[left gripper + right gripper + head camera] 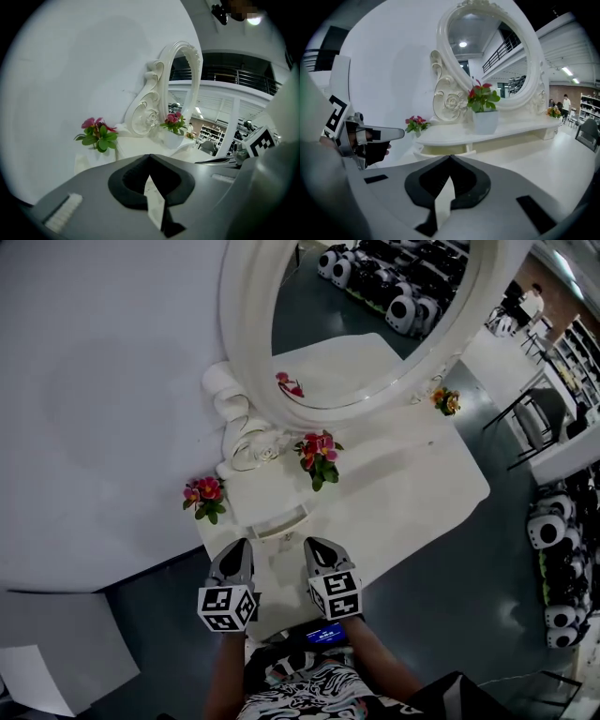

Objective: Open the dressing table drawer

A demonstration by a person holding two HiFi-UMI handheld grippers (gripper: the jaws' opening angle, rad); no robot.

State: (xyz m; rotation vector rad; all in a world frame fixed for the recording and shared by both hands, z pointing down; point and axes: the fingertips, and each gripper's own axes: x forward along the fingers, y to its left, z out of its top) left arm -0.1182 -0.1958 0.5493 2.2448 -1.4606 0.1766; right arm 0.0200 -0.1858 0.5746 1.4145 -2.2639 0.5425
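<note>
The white dressing table (422, 493) stands against a white wall, with a raised shelf under its oval mirror. A small drawer (274, 523) in that shelf stands pulled out a little; its front (440, 150) also shows in the right gripper view. My left gripper (236, 549) hovers just in front of the drawer's left side, and its jaws meet at the tips with nothing between them (149, 156). To the right of the drawer my right gripper (317, 546) is likewise shut and empty (450, 156). Neither gripper touches the drawer.
A big oval mirror (246, 362) in an ornate frame rises behind the shelf. Pink flowers (203, 495) sit at the table's left end, a potted red bunch (319, 454) in the middle, orange ones (445, 401) far right. Dark floor and shelves of goods lie to the right.
</note>
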